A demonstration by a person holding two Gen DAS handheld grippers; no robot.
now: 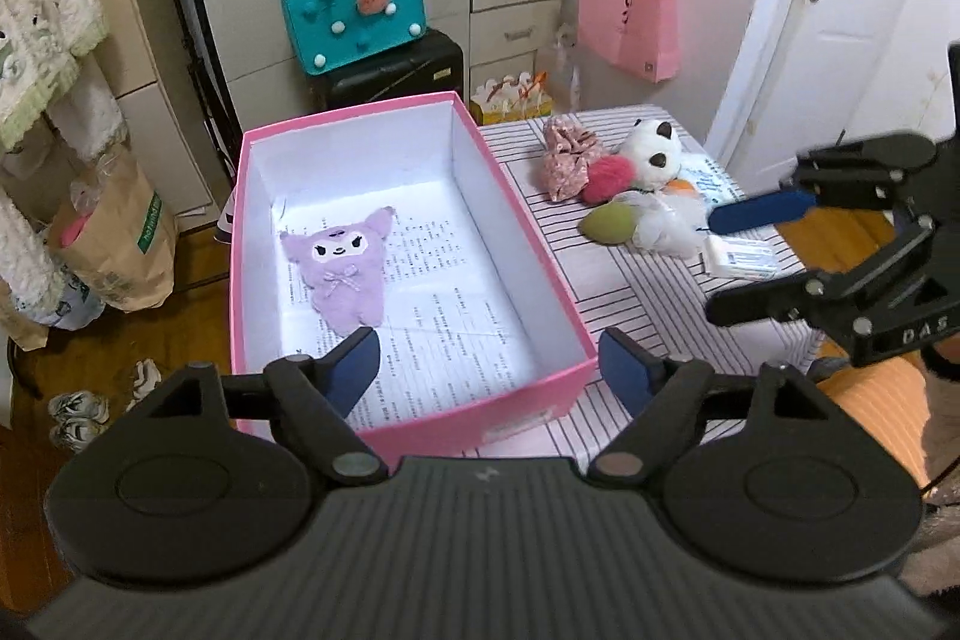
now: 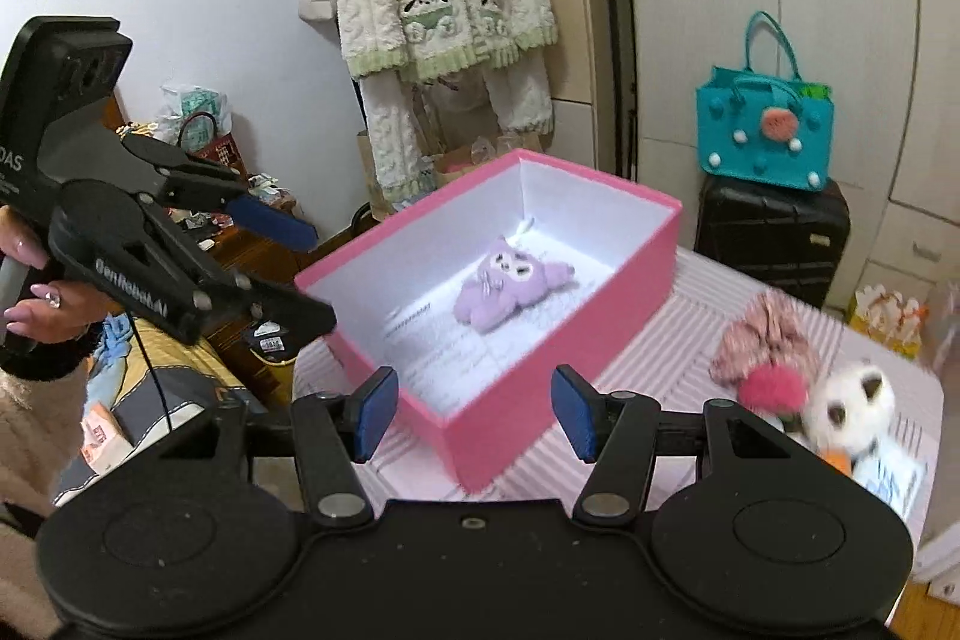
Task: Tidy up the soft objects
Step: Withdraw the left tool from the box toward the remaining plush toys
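Observation:
A pink box (image 1: 573, 307) (image 2: 522, 418) with a white inside stands on the striped table. A purple plush (image 1: 342, 268) (image 2: 507, 289) lies flat in it. To the right of the box lie a pink floral scrunchie (image 1: 564, 160) (image 2: 765, 340), a pink pompom (image 1: 609, 179) (image 2: 771, 385), a white panda plush (image 1: 654, 154) (image 2: 855, 400), a green puff (image 1: 612, 223) and a white fluffy piece (image 1: 669, 220). My left gripper (image 1: 489, 364) (image 2: 297, 268) is open and empty above the box's near end. My right gripper (image 2: 474, 412) (image 1: 720, 268) is open and empty near the box's corner, beside the pile.
The striped table (image 1: 654, 322) also holds a white packet (image 1: 744, 259). A black suitcase (image 1: 390, 70) with a teal bag (image 1: 354, 13) stands behind the box. A pink bag (image 1: 630, 19) hangs on the cabinet. A paper bag (image 1: 114, 238) and shoes are on the floor at left.

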